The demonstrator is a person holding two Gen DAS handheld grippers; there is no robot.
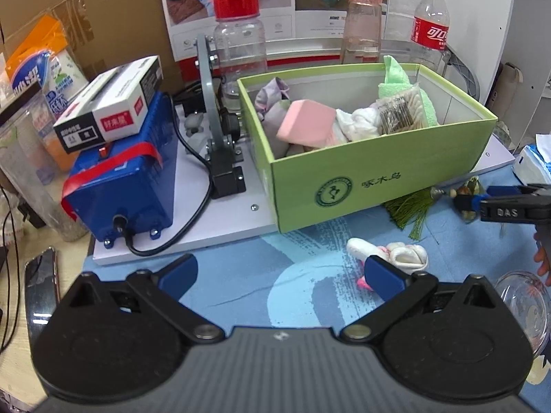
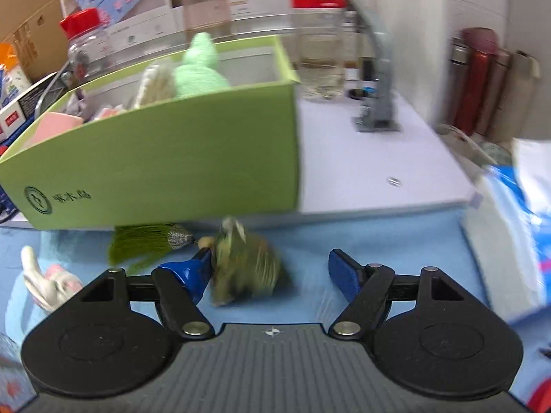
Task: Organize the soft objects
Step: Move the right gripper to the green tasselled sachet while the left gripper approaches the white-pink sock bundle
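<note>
**Both grippers spread wide over the blue mat, green box already part-filled**

Blue-padded fingers of the left gripper (image 1: 280,272) stand wide apart above the blue mat (image 1: 241,275), holding nothing. Just beyond its right finger lies a small white-and-pink plush toy (image 1: 389,253), resting on the mat in front of the green box (image 1: 378,179).

On the right side, the right gripper (image 2: 272,268) is also spread open. A green woven pouch (image 2: 246,270) sits on the mat between its fingers, pressed against the left finger and apart from the right one; this view is blurred, so fine detail is lost. A green tassel (image 2: 137,241) trails from the pouch toward the box's front wall.

Inside the box lie a pink sponge block (image 1: 306,124), a white cloth (image 1: 358,122), a pale purple fabric piece (image 1: 272,99), a packet of cotton swabs (image 1: 401,110) and a light green towel (image 1: 396,79) leaning at the far right corner.

The box stands on a white board (image 1: 220,216), beside a blue metal unit (image 1: 124,186). Behind it stand a red-capped clear jar (image 1: 239,34) and a cola bottle (image 1: 430,31).
</note>
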